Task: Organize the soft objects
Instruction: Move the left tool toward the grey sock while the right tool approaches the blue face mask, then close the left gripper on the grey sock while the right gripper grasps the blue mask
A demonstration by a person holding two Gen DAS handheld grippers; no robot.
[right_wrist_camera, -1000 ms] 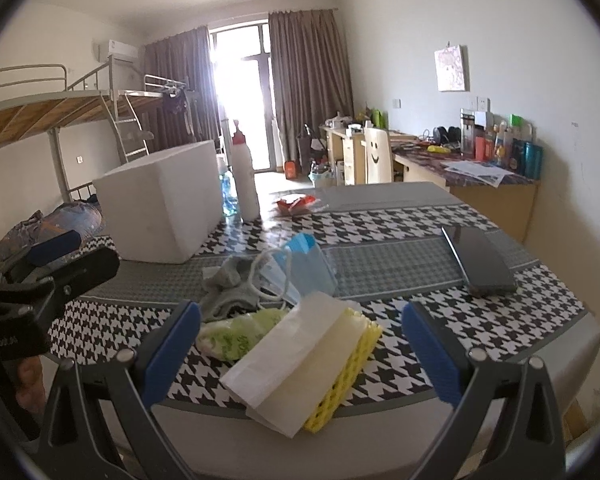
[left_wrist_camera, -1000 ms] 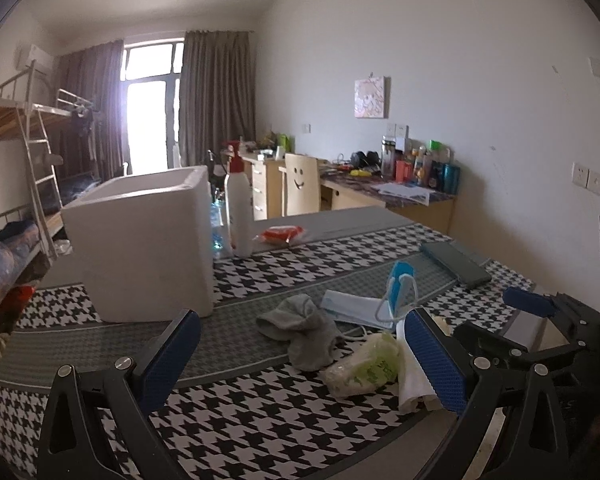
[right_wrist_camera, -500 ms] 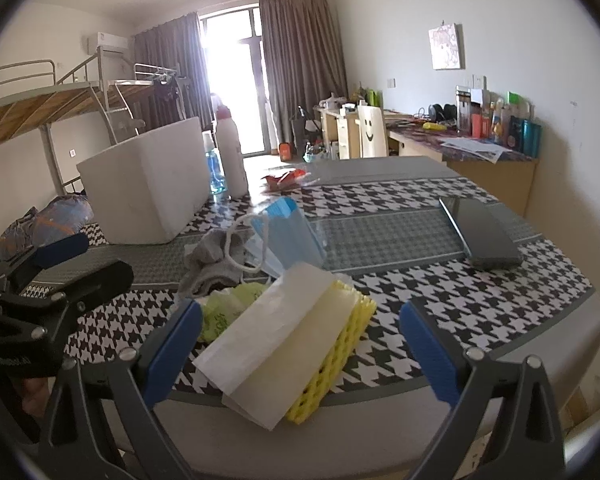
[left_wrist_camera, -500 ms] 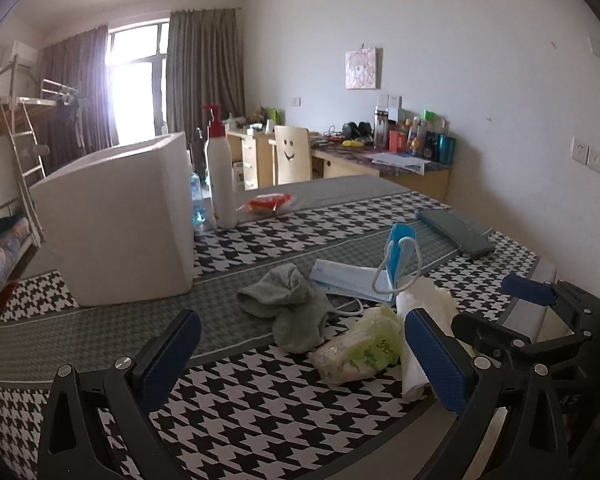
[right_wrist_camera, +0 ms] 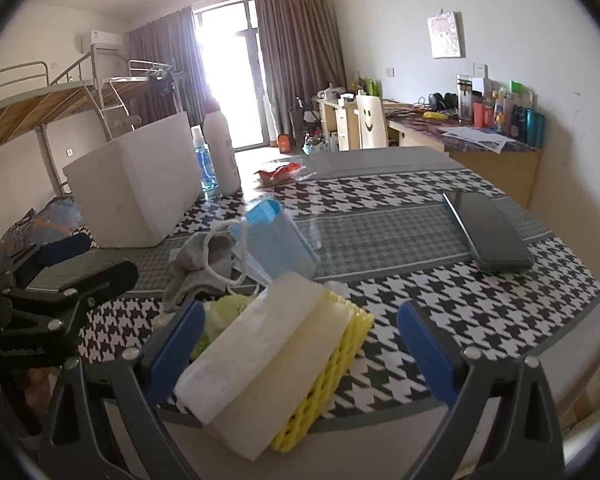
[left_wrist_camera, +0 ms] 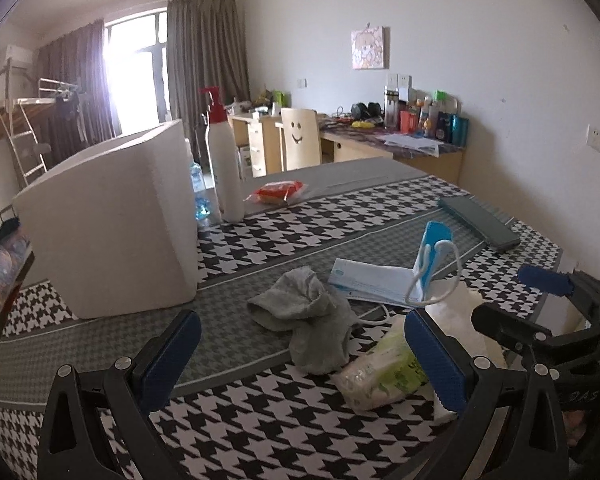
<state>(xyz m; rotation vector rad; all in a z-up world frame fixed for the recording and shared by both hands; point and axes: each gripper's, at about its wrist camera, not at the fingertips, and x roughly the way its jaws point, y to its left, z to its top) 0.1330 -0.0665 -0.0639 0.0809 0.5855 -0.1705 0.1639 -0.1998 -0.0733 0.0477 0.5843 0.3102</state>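
Sponge [right_wrist_camera: 284,364] between wide-apart right tongs [right_wrist_camera: 300,348]

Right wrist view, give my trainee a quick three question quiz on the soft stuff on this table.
1. True or false: the sponge lies between the open jaws of the right gripper.
2. What lies nearest the grey sock: A the face mask, B the pump bottle, C the dark case?
3. Fill in: the white foam box stands on the table's ____ side.

Key: 1 true; 2 A; 3 left.
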